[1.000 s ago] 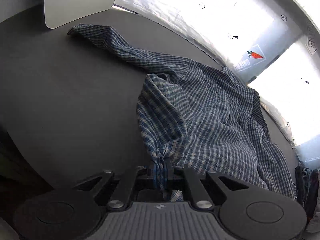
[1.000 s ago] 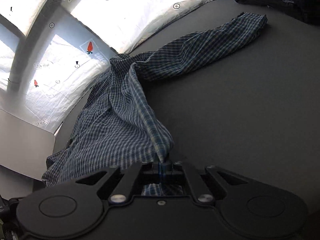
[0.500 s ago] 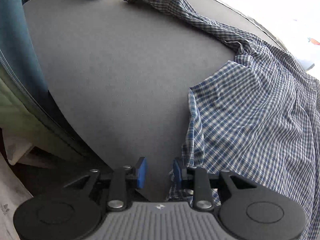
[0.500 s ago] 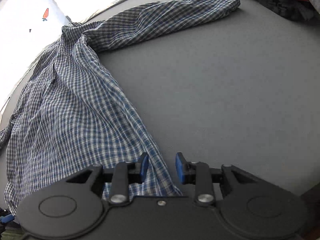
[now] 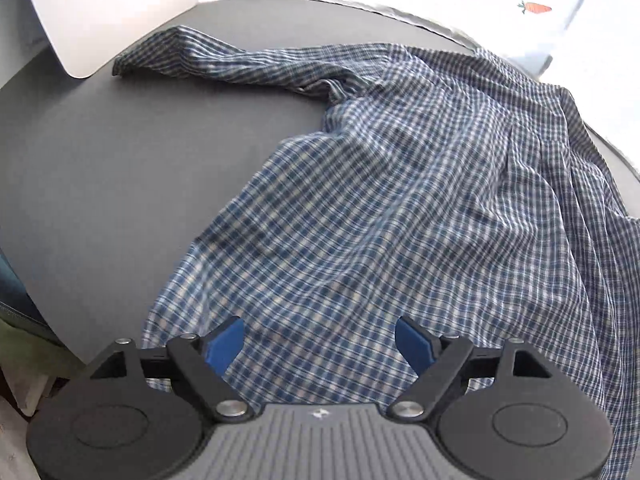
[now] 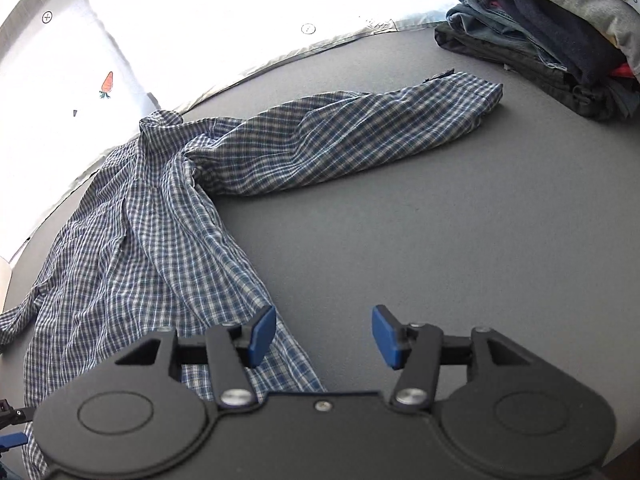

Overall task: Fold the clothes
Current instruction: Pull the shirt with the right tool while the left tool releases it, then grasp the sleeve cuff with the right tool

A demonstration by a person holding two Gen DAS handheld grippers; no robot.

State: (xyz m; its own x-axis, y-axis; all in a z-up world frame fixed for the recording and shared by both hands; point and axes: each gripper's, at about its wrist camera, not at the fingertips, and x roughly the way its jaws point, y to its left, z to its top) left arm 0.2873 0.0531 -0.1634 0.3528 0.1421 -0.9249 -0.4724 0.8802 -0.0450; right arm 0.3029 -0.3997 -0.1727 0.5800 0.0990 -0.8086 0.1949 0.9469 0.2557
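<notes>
Both grippers were pinched on the hem a second ago; now the left gripper [image 5: 319,340] and right gripper [image 6: 323,336] have let go, jaws opening, blue pads clear of cloth. The blue-and-white checked cotton shirt [image 5: 400,208] lies spread on the dark grey tabletop [image 5: 120,168], hem at the near edge, flatter than before. Left view only: one sleeve reaching a white board [image 5: 108,12] at the far corner. Right view only: the other sleeve [image 6: 360,140] toward a stack of folded dark clothes [image 6: 560,40].
</notes>
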